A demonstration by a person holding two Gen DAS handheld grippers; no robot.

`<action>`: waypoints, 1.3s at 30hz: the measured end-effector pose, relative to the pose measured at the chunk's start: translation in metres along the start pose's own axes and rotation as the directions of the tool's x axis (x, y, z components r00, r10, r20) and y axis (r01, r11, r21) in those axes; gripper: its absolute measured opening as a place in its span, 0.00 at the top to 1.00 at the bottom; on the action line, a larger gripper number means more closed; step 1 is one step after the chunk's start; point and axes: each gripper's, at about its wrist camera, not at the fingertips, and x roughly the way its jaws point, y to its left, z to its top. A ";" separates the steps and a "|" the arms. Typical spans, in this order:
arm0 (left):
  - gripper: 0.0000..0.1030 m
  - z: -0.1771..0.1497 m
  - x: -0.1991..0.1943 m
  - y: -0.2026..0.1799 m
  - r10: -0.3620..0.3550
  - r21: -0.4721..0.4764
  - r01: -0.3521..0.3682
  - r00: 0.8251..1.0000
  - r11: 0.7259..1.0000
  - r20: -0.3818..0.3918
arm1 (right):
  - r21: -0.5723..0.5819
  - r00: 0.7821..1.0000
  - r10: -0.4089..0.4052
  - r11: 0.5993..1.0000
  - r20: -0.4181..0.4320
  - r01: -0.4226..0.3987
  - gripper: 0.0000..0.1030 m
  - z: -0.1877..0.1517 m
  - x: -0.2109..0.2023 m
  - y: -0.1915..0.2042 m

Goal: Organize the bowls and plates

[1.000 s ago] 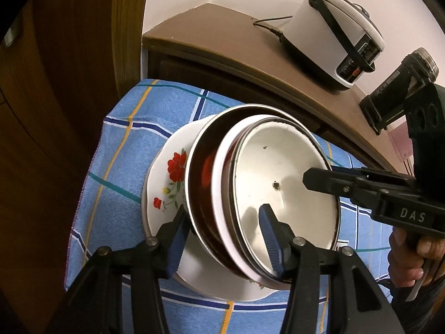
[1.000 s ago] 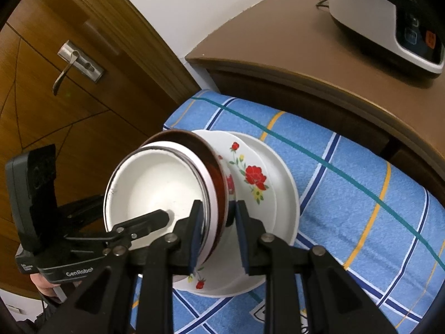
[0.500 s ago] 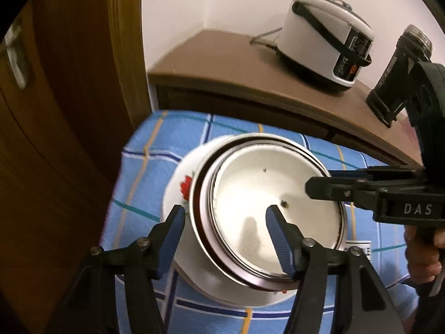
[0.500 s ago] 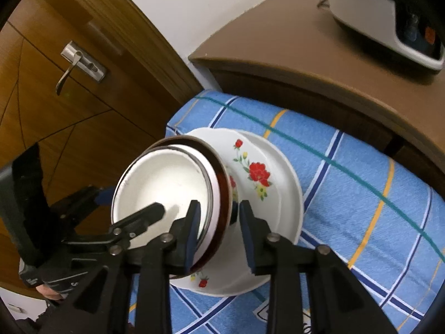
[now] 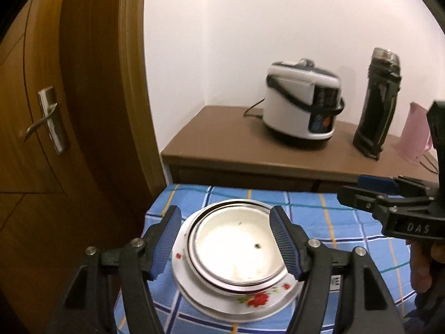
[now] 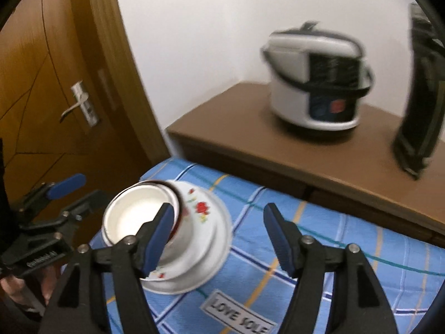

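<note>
Far left I've got the wooden door (image 5: 41, 144) with its metal handle (image 5: 46, 119). Moving in, my left gripper (image 5: 226, 243) hangs above the stack with its blue pads spread wide, and there's nothing between them. The stack sits on the blue checked cloth (image 5: 328, 211): a white bowl (image 5: 236, 250) nested in a dark-rimmed metal bowl (image 5: 222, 285), both resting on the floral plate (image 5: 258, 302) with red flowers. From the right wrist view the same bowls (image 6: 136, 211) sit on the plate (image 6: 205, 222), near the cloth's left corner. My right gripper (image 6: 218, 239) is spread wide too and grips nothing; its left pad overlaps the bowl rim in view, though I can't tell if it touches. Behind the cloth, on the brown cabinet (image 5: 228, 150), stand the white rice cooker (image 5: 301, 105) and, further right, a tall black flask (image 5: 376, 103), then something pink (image 5: 415, 139) at the edge.
</note>
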 end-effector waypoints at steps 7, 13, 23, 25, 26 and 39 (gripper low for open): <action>0.33 0.000 -0.008 -0.024 -0.011 -0.002 0.011 0.999 1.000 0.037 | 0.009 0.984 -0.097 0.995 0.148 0.096 0.28 -0.014 -0.046 -0.017; 0.33 -0.002 -0.014 -0.047 -0.038 0.011 0.037 0.998 0.999 0.049 | 0.001 0.968 -0.127 0.992 0.215 0.130 0.22 -0.021 -0.072 -0.020; 0.33 0.000 -0.027 -0.070 -0.061 0.035 0.058 0.995 0.998 0.075 | 0.000 0.947 -0.161 0.986 0.280 0.167 0.15 -0.031 -0.098 -0.024; 0.33 0.000 -0.028 -0.072 -0.061 0.039 0.058 0.995 0.998 0.075 | -0.002 0.945 -0.159 0.986 0.285 0.167 0.15 -0.032 -0.101 -0.024; 0.33 0.000 -0.028 -0.073 -0.062 0.038 0.060 0.995 0.998 0.076 | -0.003 0.945 -0.159 0.986 0.287 0.167 0.15 -0.032 -0.103 -0.024; 0.32 0.002 -0.031 -0.075 -0.071 0.038 0.068 0.994 0.997 0.085 | -0.016 0.939 -0.167 0.984 0.301 0.180 0.13 -0.031 -0.107 -0.022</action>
